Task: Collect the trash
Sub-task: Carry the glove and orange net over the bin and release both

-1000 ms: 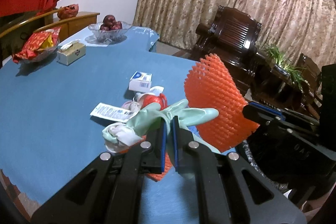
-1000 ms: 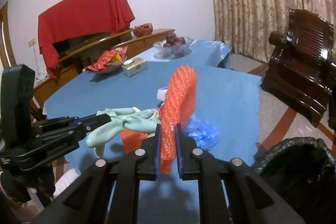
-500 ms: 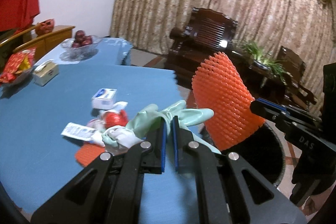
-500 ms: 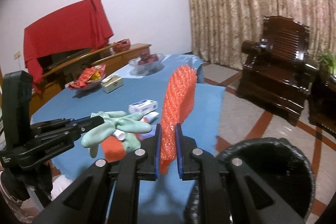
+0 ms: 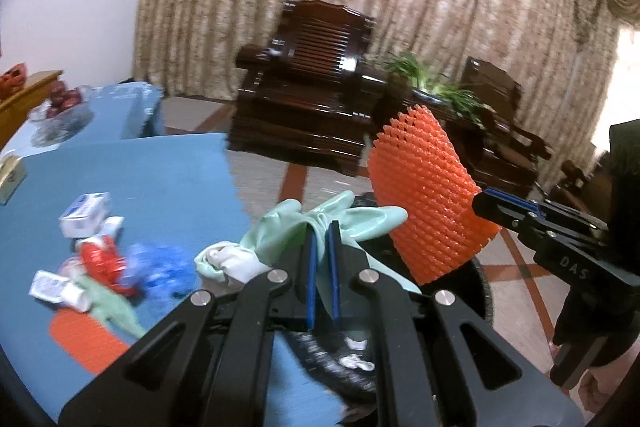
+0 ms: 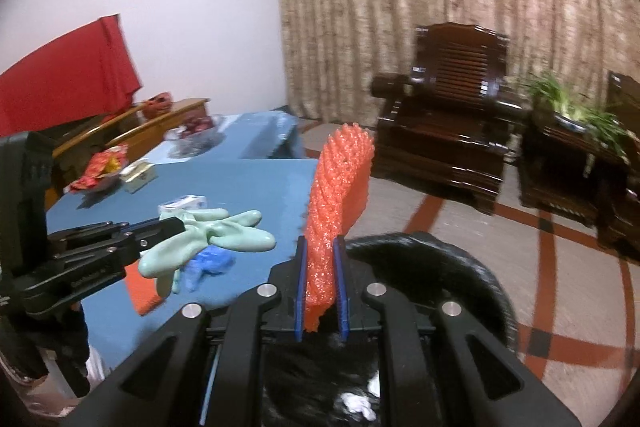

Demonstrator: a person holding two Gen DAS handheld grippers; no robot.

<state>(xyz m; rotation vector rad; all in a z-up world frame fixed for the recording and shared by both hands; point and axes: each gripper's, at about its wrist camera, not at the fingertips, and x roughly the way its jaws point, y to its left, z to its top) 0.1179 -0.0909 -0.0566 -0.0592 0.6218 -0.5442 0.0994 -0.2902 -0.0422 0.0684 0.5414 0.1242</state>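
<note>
While the left gripper (image 5: pixel 322 263) pinches the green glove (image 5: pixel 320 223) and the right gripper (image 6: pixel 320 291) pinches the orange foam net (image 6: pixel 336 203), both should be centred over the black bin (image 6: pixel 460 267) before their fingers part.

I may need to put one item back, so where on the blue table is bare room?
The blue tablecloth is bare between the white carton and the table's edge toward the armchair. The near-left part is crowded: red wrapper, blue glove, orange foam net.
</note>
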